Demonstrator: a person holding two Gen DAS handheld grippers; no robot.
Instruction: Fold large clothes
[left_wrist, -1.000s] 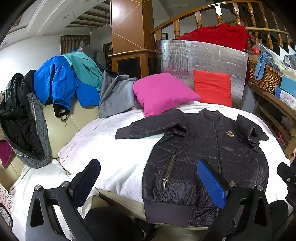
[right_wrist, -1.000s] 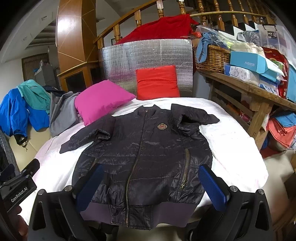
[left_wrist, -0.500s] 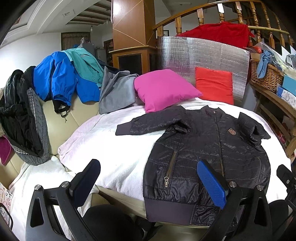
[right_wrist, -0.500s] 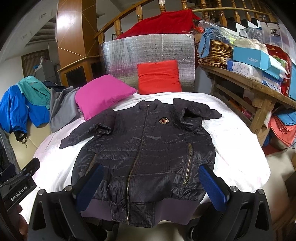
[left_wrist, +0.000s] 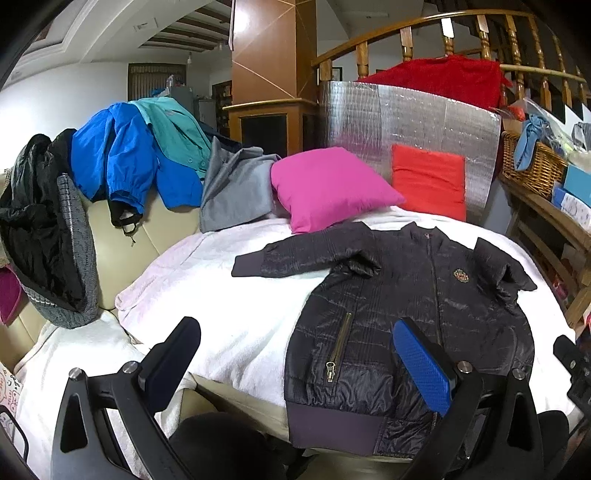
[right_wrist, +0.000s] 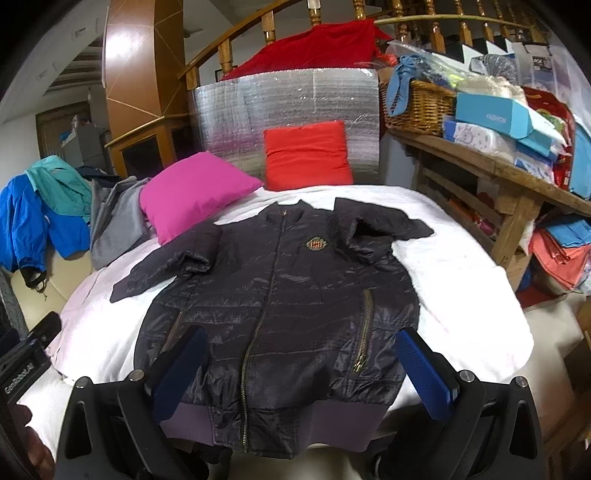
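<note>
A black quilted jacket (left_wrist: 399, 317) (right_wrist: 273, 302) lies flat, front up and zipped, on a white blanket (left_wrist: 221, 295) (right_wrist: 461, 280). Its left sleeve stretches out sideways; its right sleeve is folded over near the shoulder. My left gripper (left_wrist: 295, 347) hovers open before the jacket's lower left hem, one finger over the blanket and one over the jacket. In the right wrist view, my right gripper (right_wrist: 299, 358) is open, its fingers spanning the jacket's hem. Neither holds anything.
A pink cushion (left_wrist: 328, 188) (right_wrist: 192, 192) and a red cushion (left_wrist: 428, 181) (right_wrist: 306, 155) lean against a silver foil panel (right_wrist: 288, 103) behind the jacket. More clothes (left_wrist: 125, 155) are draped over the sofa back at left. A cluttered wooden shelf (right_wrist: 491, 162) stands at right.
Both grippers have shifted slightly, so the jacket sits a little lower and closer in each view. The jacket itself has not moved.
</note>
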